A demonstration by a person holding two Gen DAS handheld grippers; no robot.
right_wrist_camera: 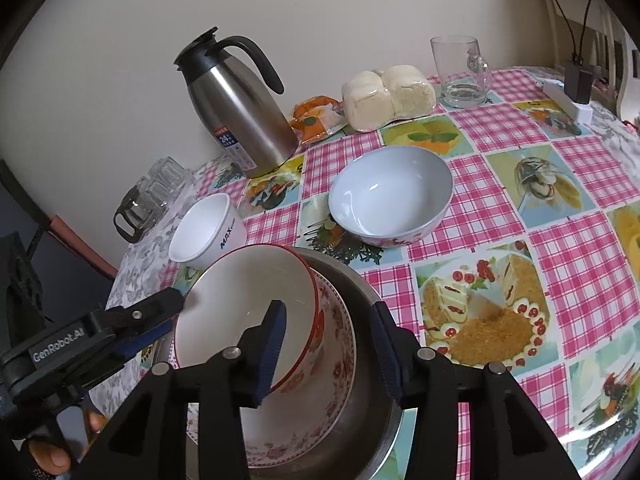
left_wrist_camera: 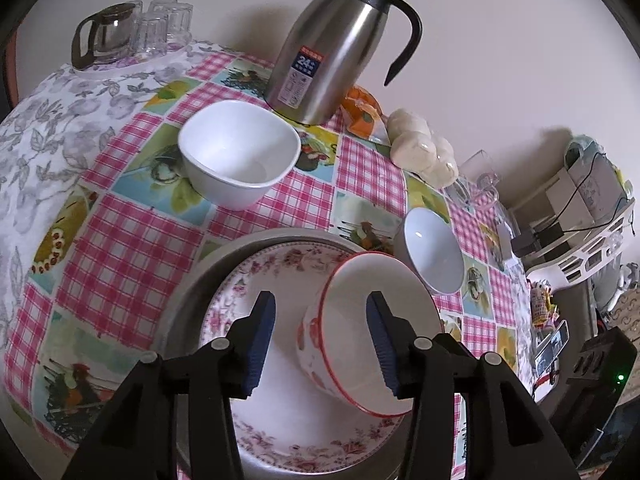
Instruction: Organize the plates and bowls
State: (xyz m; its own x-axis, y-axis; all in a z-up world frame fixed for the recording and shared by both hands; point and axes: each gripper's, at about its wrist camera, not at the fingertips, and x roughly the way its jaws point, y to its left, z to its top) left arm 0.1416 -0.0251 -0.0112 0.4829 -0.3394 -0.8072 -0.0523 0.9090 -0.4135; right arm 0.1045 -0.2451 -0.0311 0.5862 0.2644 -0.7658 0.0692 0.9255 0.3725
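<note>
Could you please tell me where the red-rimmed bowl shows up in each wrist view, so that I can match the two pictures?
Left wrist: red-rimmed bowl, lower centre, tilted on the floral plate.
Right wrist: red-rimmed bowl, lower left of centre, tilted on that plate.
Shared landmark: steel thermos jug by the wall.

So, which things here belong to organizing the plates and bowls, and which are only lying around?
Job:
red-rimmed bowl
floral plate
metal basin
square white bowl
pale blue bowl

Lying about:
steel thermos jug
bread rolls
glass mug
small glasses
</note>
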